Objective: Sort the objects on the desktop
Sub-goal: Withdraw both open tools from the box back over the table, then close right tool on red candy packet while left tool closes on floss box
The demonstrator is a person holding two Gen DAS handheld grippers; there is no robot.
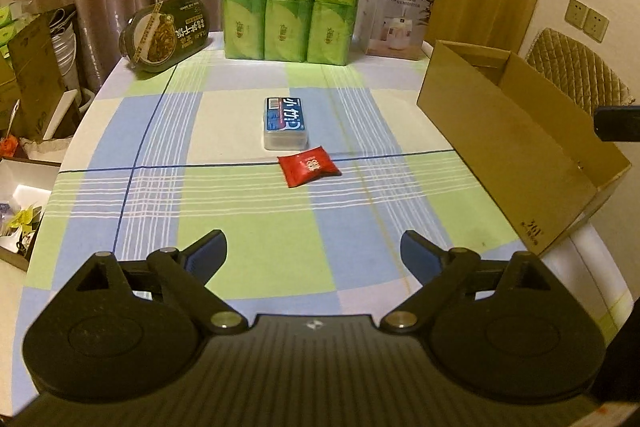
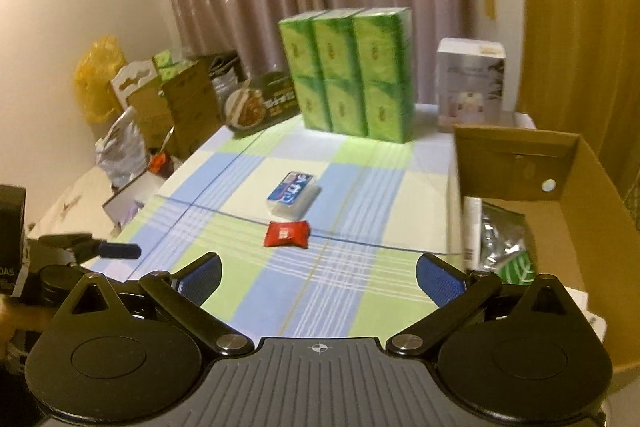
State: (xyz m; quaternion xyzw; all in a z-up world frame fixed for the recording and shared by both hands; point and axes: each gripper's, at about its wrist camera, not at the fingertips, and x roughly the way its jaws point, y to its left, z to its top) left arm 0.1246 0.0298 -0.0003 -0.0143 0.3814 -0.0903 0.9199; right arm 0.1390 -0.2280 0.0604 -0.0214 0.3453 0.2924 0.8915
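**A:** Left wrist view puts your two loose items at frame centre on the checked table (image 1: 248, 227): the red sachet (image 1: 309, 170) lies just below the blue-labelled box (image 1: 285, 123), close beside it but, as far as I can tell, not touching. The open cardboard box (image 1: 516, 143) sits at the right edge of the frame.

**B:** How will they handle?

**A:** My guess is that the sachet is light, soft and a little slick, a crinkly wrapper lying flat. Take it across its short sides, near the middle, and press low to the cloth so your fingers do not slide over it. The blue-labelled box looks rigid and light; grip it across its narrow width, on the clear plastic sides below the label.

**B:** And my fingers?

**A:** Your left gripper (image 1: 314, 247) is spread wide, with nothing between the blue pads and only tablecloth under them, well short of the sachet. In the right wrist view your right gripper (image 2: 318, 277) is spread just as wide and empty too, hanging near the cardboard box's left wall at lower right, with the sachet ahead at frame centre. That view is blurred. Some packets already lie inside the box, so it looks like the drop-off.
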